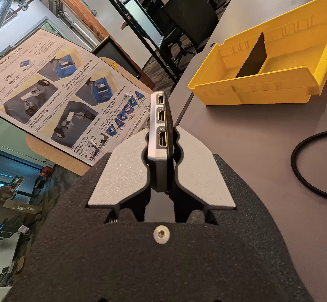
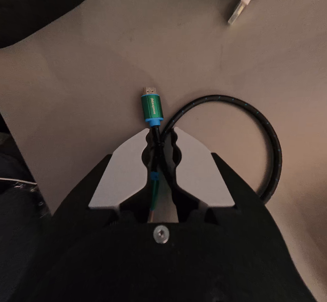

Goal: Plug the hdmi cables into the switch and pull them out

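Spanning both views, the grey table [image 1: 247,134] carries a yellow divided bin [image 1: 265,74] and a loop of black braided HDMI cable [image 2: 261,116]. Above its edge, the left gripper [image 1: 161,130] is clamped on the HDMI switch [image 1: 159,134], held on edge with its three ports empty. The right gripper [image 2: 160,130] is closed on the cable just behind the green plug [image 2: 152,106], whose gold tip points forward. Gripping the rigid plug shell would likely steer better than the limp, springy cord.
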